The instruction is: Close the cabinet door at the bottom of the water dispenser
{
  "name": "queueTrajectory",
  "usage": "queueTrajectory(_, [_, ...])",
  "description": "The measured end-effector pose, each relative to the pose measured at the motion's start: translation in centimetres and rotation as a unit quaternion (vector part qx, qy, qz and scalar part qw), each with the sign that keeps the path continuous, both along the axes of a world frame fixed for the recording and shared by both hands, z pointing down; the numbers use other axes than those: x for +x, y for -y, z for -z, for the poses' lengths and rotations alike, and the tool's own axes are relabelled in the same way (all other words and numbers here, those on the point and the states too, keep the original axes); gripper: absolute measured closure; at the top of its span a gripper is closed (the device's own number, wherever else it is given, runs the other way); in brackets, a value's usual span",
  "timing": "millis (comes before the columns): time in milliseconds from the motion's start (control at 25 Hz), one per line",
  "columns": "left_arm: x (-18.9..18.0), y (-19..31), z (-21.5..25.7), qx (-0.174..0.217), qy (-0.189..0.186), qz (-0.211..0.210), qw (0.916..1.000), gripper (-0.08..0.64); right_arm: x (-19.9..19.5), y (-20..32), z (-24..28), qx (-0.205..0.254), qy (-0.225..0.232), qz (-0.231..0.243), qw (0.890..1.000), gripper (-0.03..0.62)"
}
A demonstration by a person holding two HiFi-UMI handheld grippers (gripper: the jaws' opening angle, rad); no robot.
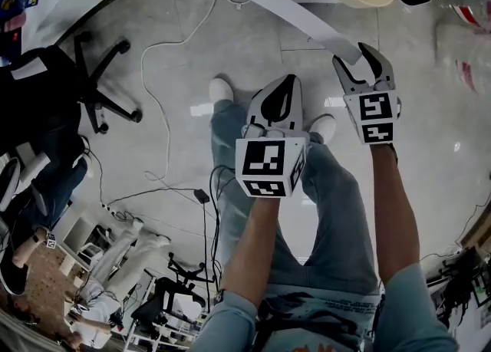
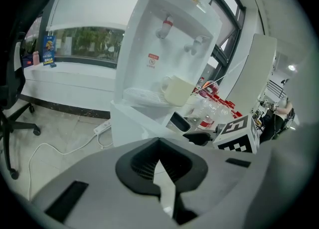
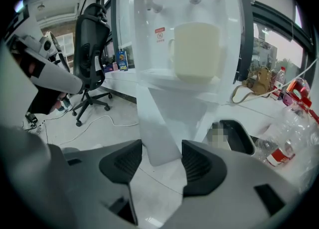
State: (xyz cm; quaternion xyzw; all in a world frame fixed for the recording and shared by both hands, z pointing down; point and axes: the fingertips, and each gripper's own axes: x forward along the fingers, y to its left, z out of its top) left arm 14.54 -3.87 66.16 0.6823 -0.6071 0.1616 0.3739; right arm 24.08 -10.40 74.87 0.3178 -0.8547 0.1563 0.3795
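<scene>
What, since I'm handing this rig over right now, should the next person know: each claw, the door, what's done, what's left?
Left claw: shut and empty, held short of the dispenser.
Right claw: open, with the free edge of the door between its jaws, not clamped.
Door: swung wide open from the dispenser's base. A mug sits on the drip tray.
Done: right claw is at the door's edge.
Left: swing the door shut, probably by pushing with the right claw, then check it sits flush.
</scene>
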Motion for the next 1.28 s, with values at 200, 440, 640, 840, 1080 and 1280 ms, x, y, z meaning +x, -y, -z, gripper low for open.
queueTrajectory(200, [1.3, 1.5, -0.5, 0.002, 0.001, 0.001, 1.0000, 0.549, 1.0, 2.7, 0.0, 0.014, 0.003, 0.018, 1.000, 0.337])
queueTrajectory(440, [1.9, 2.8, -0.5, 0.010, -0.006, 0.000, 0.9999, 0.549, 1.7, 5.3, 0.1, 0.020, 0.004, 0.040, 0.999, 0.331])
queueTrajectory(640, [1.7, 3.1, -0.7, 0.012, -0.008, 0.008, 0.9999, 0.549, 1.8, 7.3, -0.2, 0.029, -0.005, 0.047, 0.998, 0.318])
queueTrajectory(840, [1.1, 3.3, -0.8, 0.014, -0.006, 0.013, 0.9998, 0.549, 2.0, 8.7, -0.5, 0.035, -0.015, 0.058, 0.998, 0.307])
queueTrajectory(1080, [0.5, 3.4, -0.8, 0.017, -0.005, 0.014, 0.9997, 0.549, 2.4, 11.6, -0.5, 0.050, -0.014, 0.016, 0.999, 0.304])
queueTrajectory(1280, [0.5, 3.2, -0.8, 0.016, -0.006, 0.014, 0.9998, 0.549, 2.2, 13.0, -0.5, 0.050, -0.018, 0.015, 0.998, 0.304])
